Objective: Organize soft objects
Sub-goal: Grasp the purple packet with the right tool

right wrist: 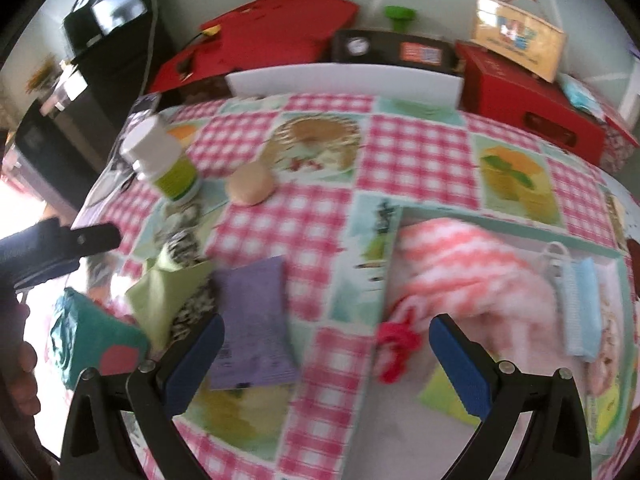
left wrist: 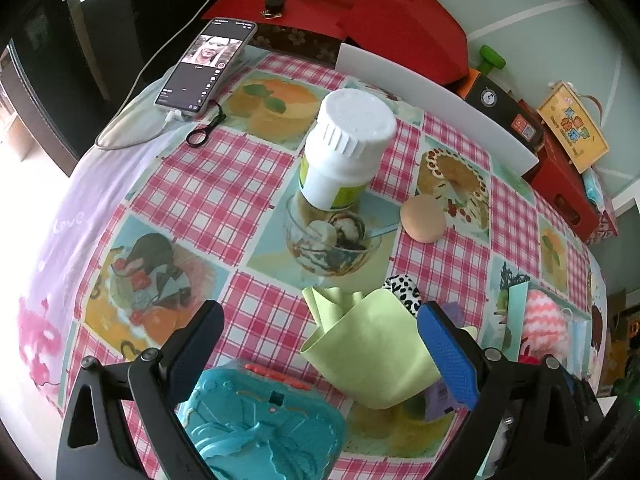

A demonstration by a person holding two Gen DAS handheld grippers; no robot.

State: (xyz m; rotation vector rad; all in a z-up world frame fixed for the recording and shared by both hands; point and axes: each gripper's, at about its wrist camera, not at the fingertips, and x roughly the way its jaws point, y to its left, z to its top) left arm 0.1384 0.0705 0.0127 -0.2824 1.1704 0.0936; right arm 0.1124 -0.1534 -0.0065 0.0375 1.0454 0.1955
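Left wrist view has my left gripper (left wrist: pixel 320 344) spread wide and empty around the folded pale-green soft cloth (left wrist: pixel 372 354), nearer its right finger, while my right gripper (right wrist: pixel 326 354) gapes empty too.

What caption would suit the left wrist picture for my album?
Open left claw over a checked tablecloth, nearing a green cloth beside a teal toy and white bottle.
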